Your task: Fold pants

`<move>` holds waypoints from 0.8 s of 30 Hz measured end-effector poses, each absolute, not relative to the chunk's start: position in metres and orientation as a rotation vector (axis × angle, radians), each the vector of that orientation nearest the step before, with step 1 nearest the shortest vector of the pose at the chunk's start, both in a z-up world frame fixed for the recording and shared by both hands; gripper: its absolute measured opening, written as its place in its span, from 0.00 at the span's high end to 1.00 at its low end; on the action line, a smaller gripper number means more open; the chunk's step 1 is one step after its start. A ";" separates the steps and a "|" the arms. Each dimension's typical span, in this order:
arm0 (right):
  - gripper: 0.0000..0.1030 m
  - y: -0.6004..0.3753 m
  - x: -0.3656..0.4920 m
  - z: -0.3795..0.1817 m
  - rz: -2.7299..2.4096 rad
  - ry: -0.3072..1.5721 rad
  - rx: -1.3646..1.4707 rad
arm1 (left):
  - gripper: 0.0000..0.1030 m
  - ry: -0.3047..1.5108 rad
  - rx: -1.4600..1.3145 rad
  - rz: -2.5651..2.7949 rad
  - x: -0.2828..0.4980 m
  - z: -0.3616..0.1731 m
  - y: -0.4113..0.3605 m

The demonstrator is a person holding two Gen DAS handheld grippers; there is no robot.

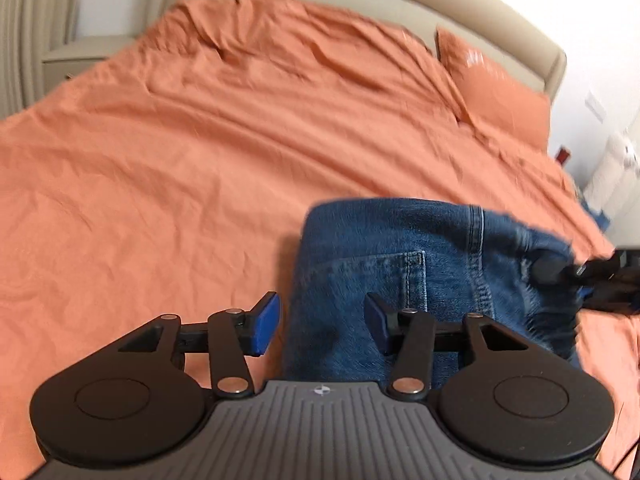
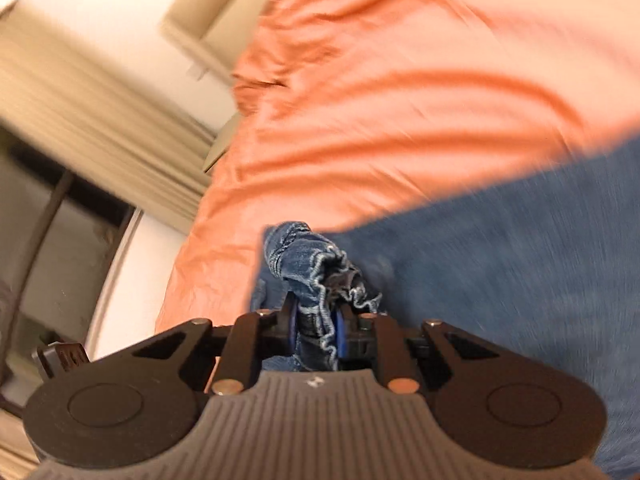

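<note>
Blue jeans (image 1: pixel 400 264) lie folded on the orange bedspread (image 1: pixel 180 160), back pocket up. My left gripper (image 1: pixel 320 326) is open just above the jeans' near left edge, one blue pad off the cloth, one over it. My right gripper (image 2: pixel 316 328) is shut on a bunched, frayed hem (image 2: pixel 316 272) of the jeans, with more denim (image 2: pixel 520 260) spread to its right. The right gripper also shows in the left wrist view (image 1: pixel 560 270) at the jeans' right edge.
An orange pillow (image 1: pixel 496 88) lies by the beige headboard (image 1: pixel 480 12). A nightstand (image 1: pixel 76 56) and curtains stand beyond the bed's far left. The bed's edge and a white frame (image 2: pixel 120 280) are to the left of my right gripper.
</note>
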State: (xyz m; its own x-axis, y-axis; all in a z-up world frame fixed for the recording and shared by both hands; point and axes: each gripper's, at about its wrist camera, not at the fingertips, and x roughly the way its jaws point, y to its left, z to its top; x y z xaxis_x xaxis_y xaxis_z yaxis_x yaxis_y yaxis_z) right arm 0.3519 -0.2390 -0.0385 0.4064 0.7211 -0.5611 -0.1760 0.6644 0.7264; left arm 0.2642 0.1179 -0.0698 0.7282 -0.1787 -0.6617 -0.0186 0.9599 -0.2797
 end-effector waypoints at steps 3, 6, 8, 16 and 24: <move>0.87 -0.221 0.356 0.018 0.625 0.954 0.508 | 0.45 0.718 -0.306 -0.066 0.258 -0.051 0.122; 0.87 -0.213 0.363 0.058 0.605 0.943 0.442 | 0.45 0.690 -0.318 -0.071 0.255 -0.036 0.120; 0.88 -0.219 0.366 0.079 0.581 0.930 0.414 | 0.45 0.683 -0.320 -0.086 0.258 -0.031 0.114; 0.88 -0.317 0.372 0.075 0.413 0.955 0.470 | 0.53 0.716 -0.262 -0.153 0.287 -0.047 0.068; 0.88 -0.401 0.380 -0.033 0.243 1.075 0.582 | 0.54 0.788 -0.167 -0.204 0.337 -0.096 0.021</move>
